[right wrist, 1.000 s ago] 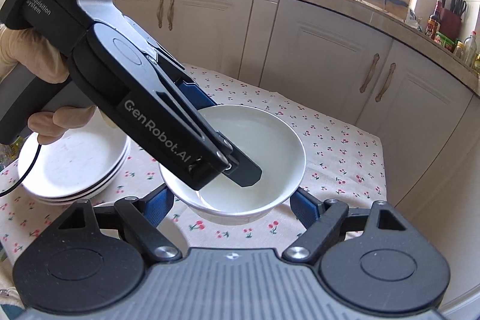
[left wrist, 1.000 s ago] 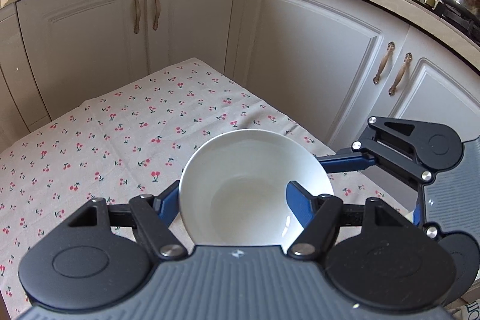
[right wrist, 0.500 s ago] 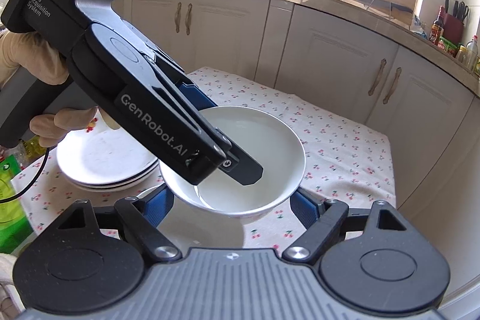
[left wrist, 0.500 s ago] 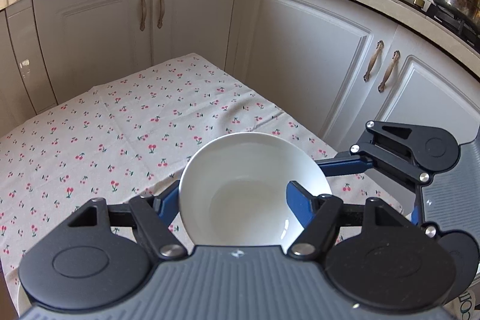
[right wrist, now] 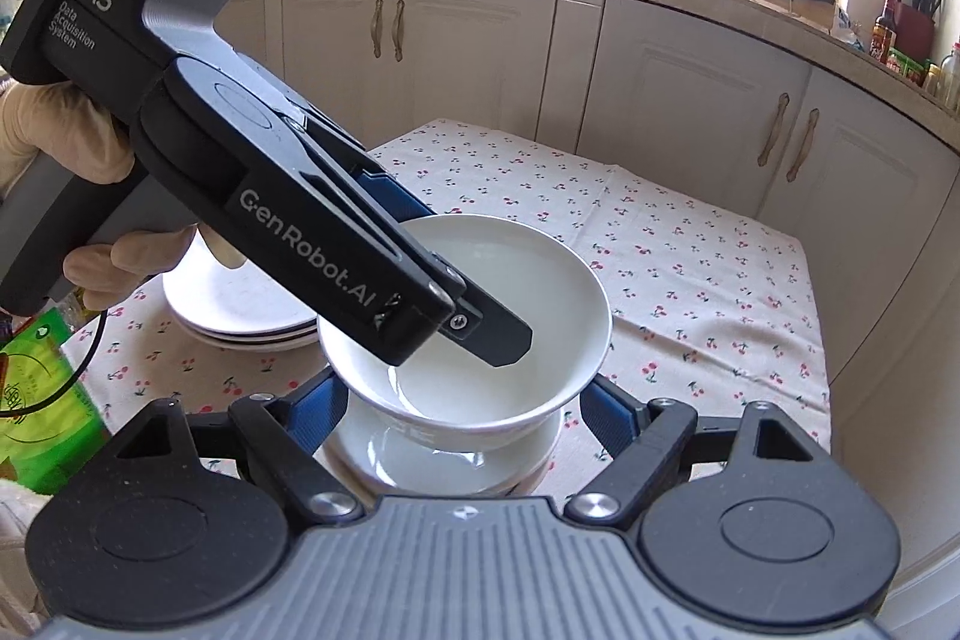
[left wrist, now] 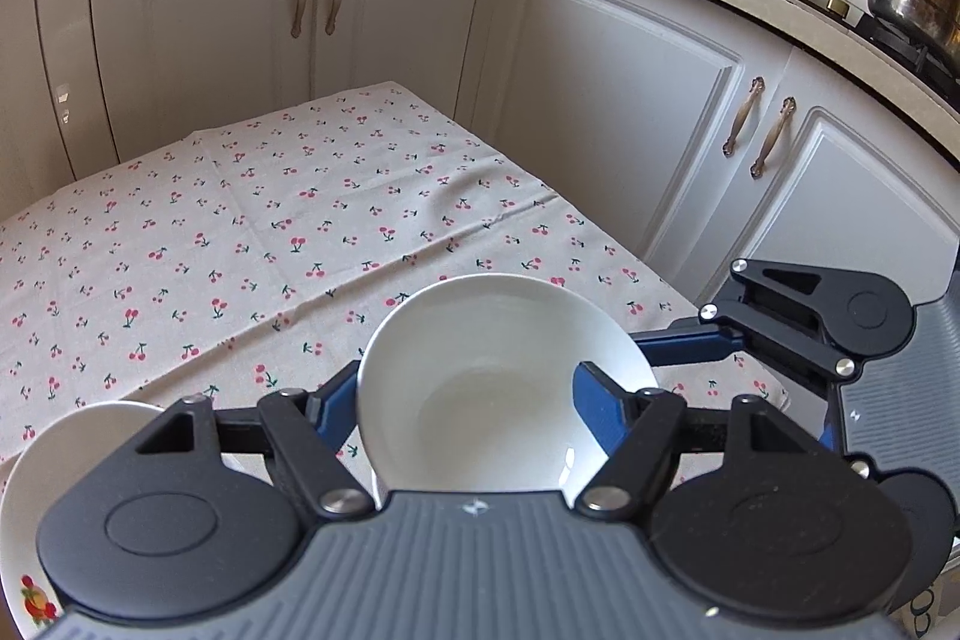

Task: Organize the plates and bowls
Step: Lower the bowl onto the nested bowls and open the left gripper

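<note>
Cherry-cloth surface (left wrist: 252, 220): left tool (left wrist: 474, 400) clamps bowl (left wrist: 504, 388) rim, right tool (right wrist: 462, 400) brackets it; slip could chip bowl below (right wrist: 444, 460).

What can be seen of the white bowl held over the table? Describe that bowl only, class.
The white bowl looks like glossy ceramic: round, deep, flared rim, empty. It is carried roughly upright, above another white bowl on the cherry-print tablecloth. The left hand-held gripper is shut on its near wall; the right hand-held gripper flanks its sides.

White bowl (right wrist: 480, 316), cherry-print beige tablecloth (left wrist: 240, 244) (red fruit), black gripper (left wrist: 474, 400), blue pads (left wrist: 594, 406)
</note>
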{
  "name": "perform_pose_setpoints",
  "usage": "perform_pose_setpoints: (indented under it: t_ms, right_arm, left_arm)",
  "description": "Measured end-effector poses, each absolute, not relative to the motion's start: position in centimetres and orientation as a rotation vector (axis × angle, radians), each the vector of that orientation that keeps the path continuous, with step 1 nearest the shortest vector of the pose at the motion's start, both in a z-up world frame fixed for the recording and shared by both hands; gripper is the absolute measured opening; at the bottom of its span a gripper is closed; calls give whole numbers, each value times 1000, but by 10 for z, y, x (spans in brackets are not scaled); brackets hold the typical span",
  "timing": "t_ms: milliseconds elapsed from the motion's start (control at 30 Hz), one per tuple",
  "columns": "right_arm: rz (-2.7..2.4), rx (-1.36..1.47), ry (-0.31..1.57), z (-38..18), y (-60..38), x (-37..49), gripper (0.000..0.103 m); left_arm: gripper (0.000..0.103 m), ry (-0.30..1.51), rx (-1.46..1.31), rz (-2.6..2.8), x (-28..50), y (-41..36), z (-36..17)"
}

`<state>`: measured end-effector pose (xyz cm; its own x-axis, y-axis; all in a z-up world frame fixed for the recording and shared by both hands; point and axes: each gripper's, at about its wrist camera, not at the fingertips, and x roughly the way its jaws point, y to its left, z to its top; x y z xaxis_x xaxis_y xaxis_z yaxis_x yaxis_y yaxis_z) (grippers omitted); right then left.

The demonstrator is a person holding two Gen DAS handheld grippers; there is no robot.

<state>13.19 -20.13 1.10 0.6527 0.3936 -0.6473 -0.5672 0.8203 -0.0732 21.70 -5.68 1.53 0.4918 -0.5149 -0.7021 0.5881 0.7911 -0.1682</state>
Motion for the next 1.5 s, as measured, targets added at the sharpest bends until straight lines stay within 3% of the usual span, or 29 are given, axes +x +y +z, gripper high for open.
perform_pose_setpoints:
  t_ms: [1500]
  right_arm:
    - [549, -207, 705, -8, -205, 129, 88]
  left_arm:
    - [74, 782, -99, -640, 212, -43, -10]
